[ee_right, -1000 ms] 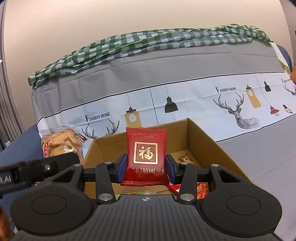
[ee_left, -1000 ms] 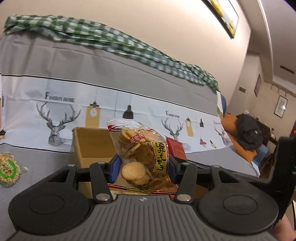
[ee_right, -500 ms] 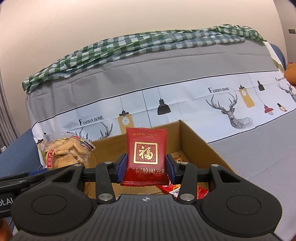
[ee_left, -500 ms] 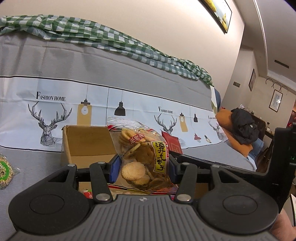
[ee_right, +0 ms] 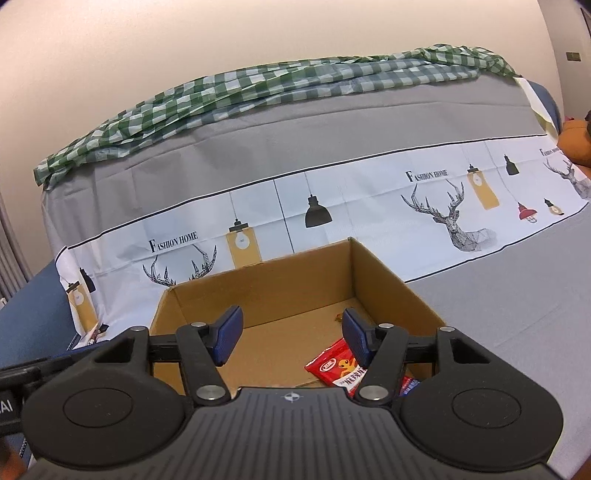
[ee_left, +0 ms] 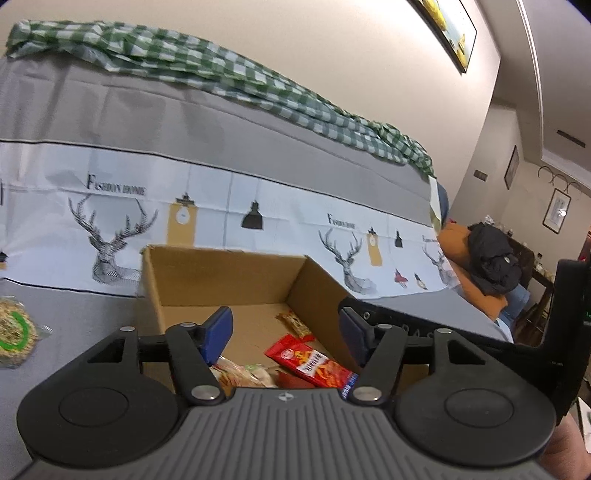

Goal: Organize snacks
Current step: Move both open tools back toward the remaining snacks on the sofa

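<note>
Hovering over the cardboard box [ee_left: 221, 280], left gripper [ee_left: 284, 332] and right gripper [ee_right: 291, 338] gape wide, empty; next target looks like the round snack [ee_left: 13, 338] beside it.

A green checked cloth [ee_left: 229, 70] is draped along the top of a grey deer-print cover [ee_left: 258, 206]. A framed picture [ee_left: 452, 29] is hung on the wall; black clothing [ee_left: 493, 258] is heaped on an orange cushion [ee_left: 460, 254].
</note>
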